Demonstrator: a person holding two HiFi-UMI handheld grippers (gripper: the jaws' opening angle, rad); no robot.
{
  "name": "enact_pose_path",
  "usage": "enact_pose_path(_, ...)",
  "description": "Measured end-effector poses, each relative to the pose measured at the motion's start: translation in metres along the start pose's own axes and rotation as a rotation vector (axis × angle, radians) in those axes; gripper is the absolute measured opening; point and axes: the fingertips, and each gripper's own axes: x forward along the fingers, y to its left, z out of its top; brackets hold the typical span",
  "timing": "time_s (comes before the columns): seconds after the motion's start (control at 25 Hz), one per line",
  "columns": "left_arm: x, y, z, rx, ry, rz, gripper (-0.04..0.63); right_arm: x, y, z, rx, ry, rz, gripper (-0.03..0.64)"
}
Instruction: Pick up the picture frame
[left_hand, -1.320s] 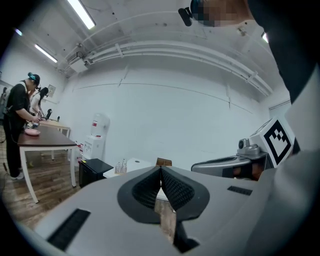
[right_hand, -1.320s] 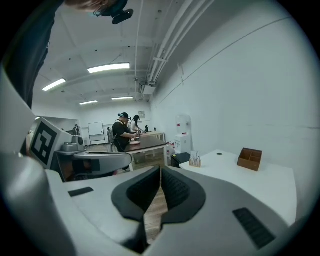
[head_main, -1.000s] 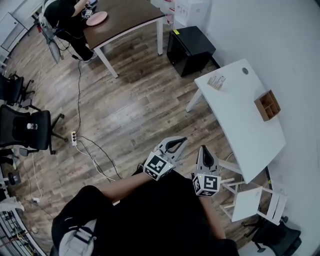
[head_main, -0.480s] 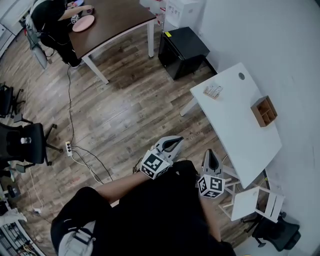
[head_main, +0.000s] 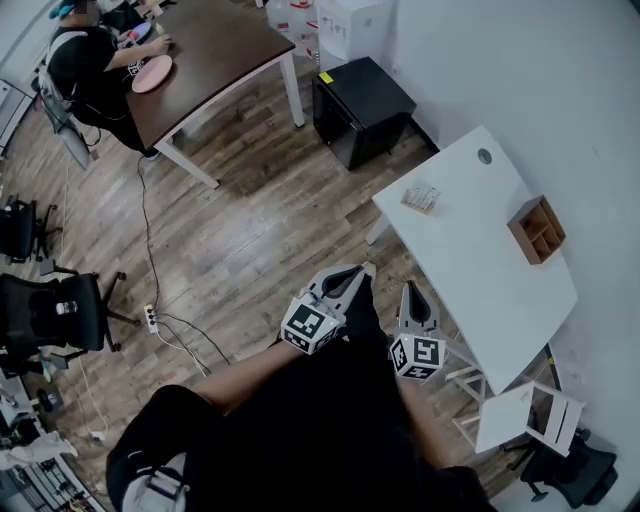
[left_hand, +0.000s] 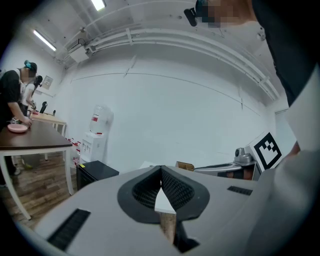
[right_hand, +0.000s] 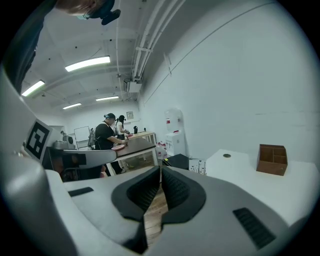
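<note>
The picture frame (head_main: 420, 197) is a small, pale, upright thing near the left end of the white table (head_main: 480, 270); in the right gripper view the frame (right_hand: 198, 166) stands at that table's near corner. My left gripper (head_main: 362, 272) is shut and empty above the wooden floor, short of the table. Beside it, my right gripper (head_main: 410, 290) is also shut and empty, close to the table's near edge. In the left gripper view the left gripper (left_hand: 161, 172) has its jaws together; the right gripper (right_hand: 160, 172) shows the same.
A brown wooden organiser box (head_main: 537, 230) sits on the white table near the wall. A black cabinet (head_main: 362, 108) stands beyond it. A person sits at the dark table (head_main: 215, 55). Cables and a power strip (head_main: 150, 318) lie on the floor, office chairs (head_main: 50, 310) stand left, and a white chair (head_main: 520, 415) stands lower right.
Both grippers, still shut, have travelled forward toward the white table, which now lies closer to them in the head view.
</note>
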Motion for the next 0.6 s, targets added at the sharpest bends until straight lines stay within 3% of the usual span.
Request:
enact_pose_path(0.24,0.069,0.041,0.001,0.005,0.053,0.036,0.014,0.068,-0.050,0.005,0.005,0.026,-0.022,0.035)
enact_pose_path(0.6,0.177,0.067,-0.020,-0.020,0.127,0.011,0.015,0.156,-0.128,-0.004,0.018,0.085,-0.047,0.037)
